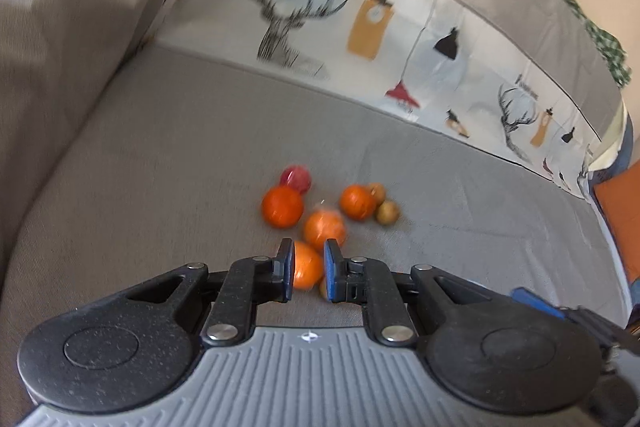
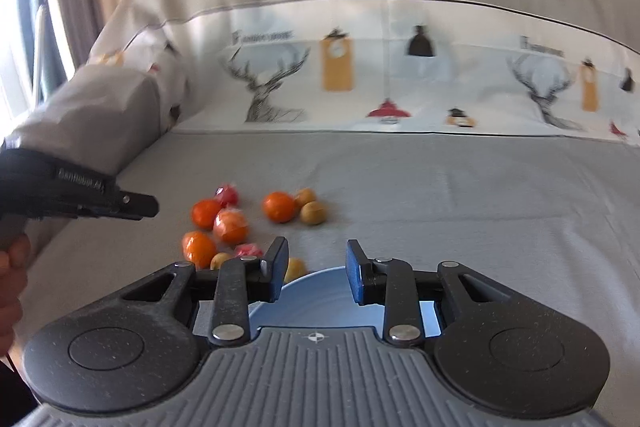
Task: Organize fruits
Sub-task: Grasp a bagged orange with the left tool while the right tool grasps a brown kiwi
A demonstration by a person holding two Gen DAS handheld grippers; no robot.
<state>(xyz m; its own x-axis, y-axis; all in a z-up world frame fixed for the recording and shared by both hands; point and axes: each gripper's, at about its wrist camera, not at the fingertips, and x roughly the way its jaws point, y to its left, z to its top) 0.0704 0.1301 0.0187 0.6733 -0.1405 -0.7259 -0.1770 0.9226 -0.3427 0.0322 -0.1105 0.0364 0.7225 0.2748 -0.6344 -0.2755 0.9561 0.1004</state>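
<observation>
Several fruits lie on a grey bed sheet [image 1: 160,155]: oranges [image 1: 281,207], a red fruit [image 1: 296,178] and small brown fruits [image 1: 387,213]. My left gripper [image 1: 307,269] is open above the pile, with an orange [image 1: 306,269] seen between its fingers. In the right wrist view the left gripper [image 2: 136,207] hovers left of the fruits, clear of them. My right gripper [image 2: 316,269] is open and empty above a light blue plate [image 2: 320,295]. The oranges [image 2: 279,206], red fruits [image 2: 228,195] and brown fruits [image 2: 313,213] lie beyond the plate.
A pillow with a deer print [image 2: 360,67] stands along the back of the bed. Another grey pillow [image 1: 68,19] lies at the left. An orange object [image 1: 620,211] sits at the right edge. My hand [image 2: 12,267] holds the left gripper.
</observation>
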